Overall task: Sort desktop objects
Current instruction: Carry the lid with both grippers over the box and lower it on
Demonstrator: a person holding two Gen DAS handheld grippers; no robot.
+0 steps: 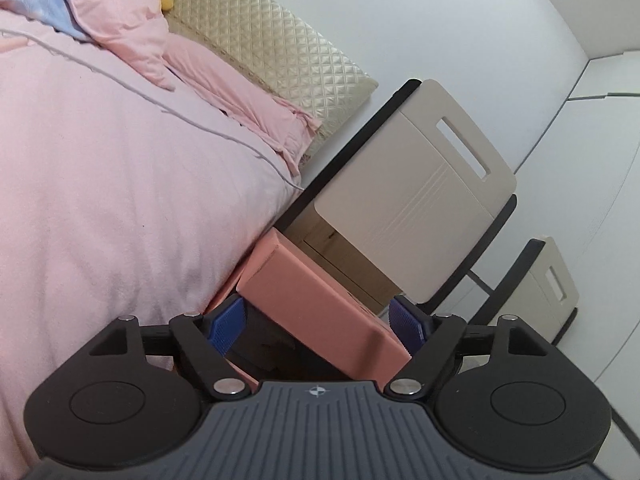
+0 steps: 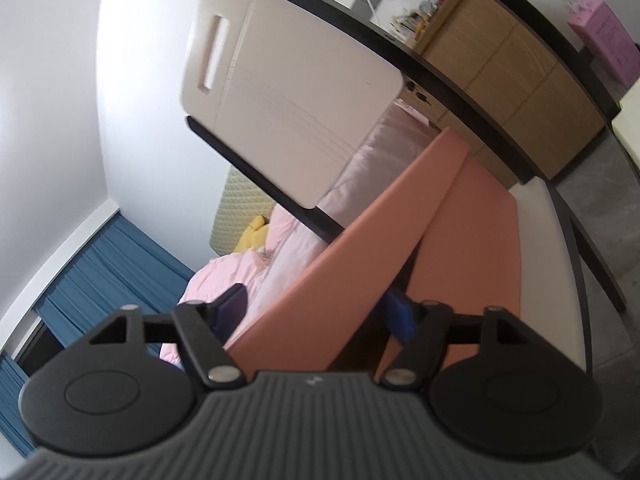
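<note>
1. We see the salmon-pink box (image 1: 320, 308) close in front of both cameras, lifted in the air between the bed (image 1: 120, 200) and the beige chair (image 1: 412, 200). In the right wrist view the same box (image 2: 340, 276) appears to have a flat lid or flap that stands open at an angle.
2. The left gripper (image 1: 320, 324) is spread wide, and the box lies between its blue pads (image 1: 226, 324). We cannot tell if the pads really press on the walls.
3. The right gripper (image 2: 320, 312) is also spread wide around the raised panel. One pad is partly hidden behind it, so we cannot tell if there is contact.
4. We judge the box as light and stiff, probably thin plastic or card, with smooth and rather slippery faces.
5. The hinged part can swing, so a hold on it alone seems not safe. We think the better place is the two long side walls of the body, near the middle, with one gripper on each end to stop tilting.
6. A hard squeeze may bend the thin walls.
</note>
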